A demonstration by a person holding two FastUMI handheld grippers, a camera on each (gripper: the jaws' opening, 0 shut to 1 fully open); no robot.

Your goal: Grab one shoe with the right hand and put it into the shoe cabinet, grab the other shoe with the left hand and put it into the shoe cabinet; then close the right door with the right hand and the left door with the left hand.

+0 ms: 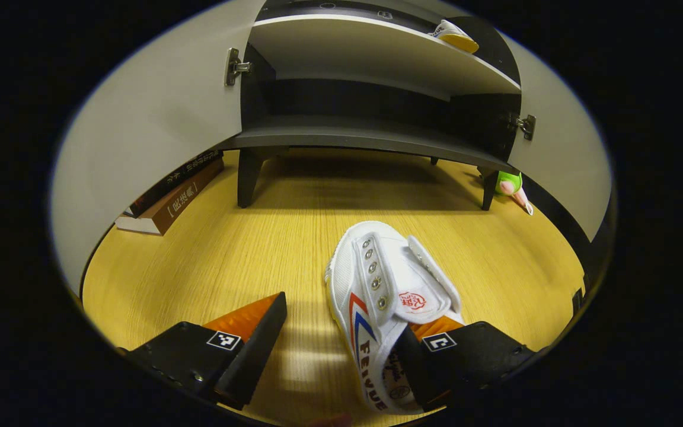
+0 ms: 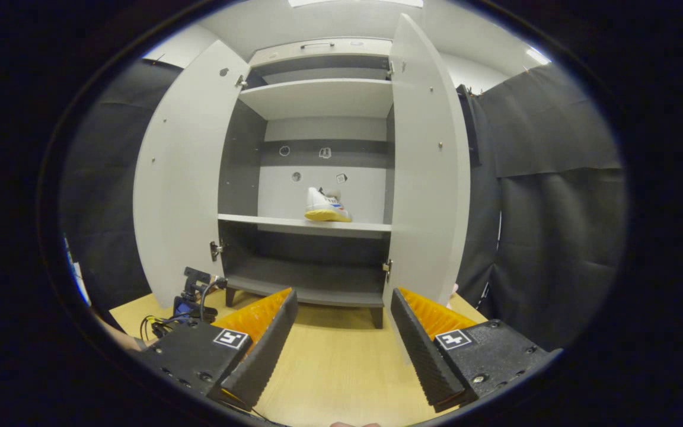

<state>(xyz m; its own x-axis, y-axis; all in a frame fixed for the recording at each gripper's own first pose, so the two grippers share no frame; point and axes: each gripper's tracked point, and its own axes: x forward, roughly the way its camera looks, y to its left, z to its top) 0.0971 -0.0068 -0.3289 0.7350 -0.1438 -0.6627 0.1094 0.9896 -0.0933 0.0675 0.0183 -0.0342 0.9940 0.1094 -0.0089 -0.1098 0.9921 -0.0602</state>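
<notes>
While left gripper (image 1: 341, 347) fingers gape — one touches the shoe (image 1: 389, 296).

Two stacked books (image 1: 172, 196) lie on the wooden floor (image 1: 246, 249) (a green toy (image 1: 510, 185) well apart).

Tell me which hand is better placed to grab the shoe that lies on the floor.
Left. The left tongs are open right at the white shoe on the wooden floor, one finger beside its heel. The right tongs are open and empty, facing the shoe cabinet, where another shoe sits on a shelf.
</notes>
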